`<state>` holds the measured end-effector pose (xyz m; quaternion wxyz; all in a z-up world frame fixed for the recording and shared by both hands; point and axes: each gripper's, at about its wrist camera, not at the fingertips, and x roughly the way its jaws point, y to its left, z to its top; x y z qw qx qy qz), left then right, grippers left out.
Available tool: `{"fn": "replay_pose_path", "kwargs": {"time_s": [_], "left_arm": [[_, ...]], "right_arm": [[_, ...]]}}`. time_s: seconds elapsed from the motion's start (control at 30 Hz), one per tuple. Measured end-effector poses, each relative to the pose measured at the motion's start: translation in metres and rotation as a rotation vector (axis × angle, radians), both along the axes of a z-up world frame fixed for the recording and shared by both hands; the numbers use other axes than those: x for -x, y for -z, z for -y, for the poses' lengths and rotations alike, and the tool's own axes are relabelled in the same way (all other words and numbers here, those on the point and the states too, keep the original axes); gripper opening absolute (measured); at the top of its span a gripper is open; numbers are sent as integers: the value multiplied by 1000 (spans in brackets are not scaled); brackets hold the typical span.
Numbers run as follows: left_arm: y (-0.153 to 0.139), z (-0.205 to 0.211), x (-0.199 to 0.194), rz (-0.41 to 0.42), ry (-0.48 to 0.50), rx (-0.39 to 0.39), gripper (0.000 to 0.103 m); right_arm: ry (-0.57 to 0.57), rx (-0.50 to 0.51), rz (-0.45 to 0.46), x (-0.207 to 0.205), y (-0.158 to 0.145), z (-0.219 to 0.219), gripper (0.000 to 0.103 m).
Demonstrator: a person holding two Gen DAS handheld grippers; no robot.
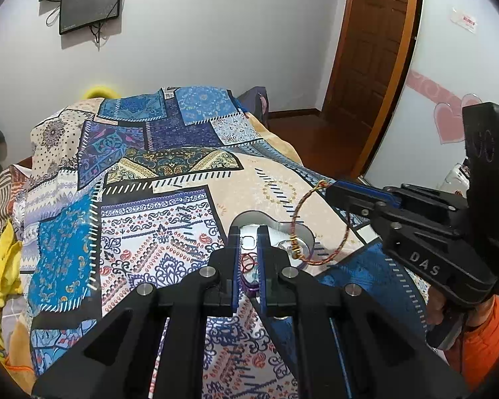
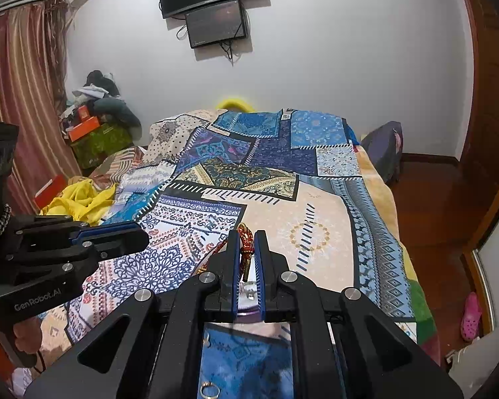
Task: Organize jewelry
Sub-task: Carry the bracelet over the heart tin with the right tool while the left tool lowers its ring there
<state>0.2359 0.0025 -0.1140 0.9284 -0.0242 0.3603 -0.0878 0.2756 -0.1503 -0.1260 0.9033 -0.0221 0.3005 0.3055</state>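
A heart-shaped silver tin [image 1: 249, 216] with a mirrored inside lies open on the patterned bedspread. My left gripper [image 1: 248, 232] hovers over it with its jaws nearly together; a red thread item [image 1: 248, 262] shows in the tin below them. My right gripper [image 2: 248, 237] is shut on the knot of a red and gold braided bracelet [image 1: 317, 229], whose loop hangs over the tin's right lobe. In the left wrist view the right gripper [image 1: 331, 191] comes in from the right. A gold ring [image 2: 210, 391] lies on the blue patch below the right gripper.
The bed [image 1: 169, 173] fills the middle of both views. Yellow cloth [image 2: 80, 199] lies at its left side. A wooden door [image 1: 372, 40] and floor are to the right. Two dark screens [image 2: 213, 6] hang on the far wall.
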Motion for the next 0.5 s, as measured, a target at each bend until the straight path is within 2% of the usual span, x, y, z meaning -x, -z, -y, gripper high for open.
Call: {"fn": "replay_pose_path", "kwargs": {"time_s": [0.17,0.5], "left_arm": [[9,1,-9,-11,8,-3,8],[40,8,-32,-86,43,10,8]], "right_arm": [[-7,15,-28,-13,11,-9,7],[-29,54,-110,-33,35,-18,7]]}}
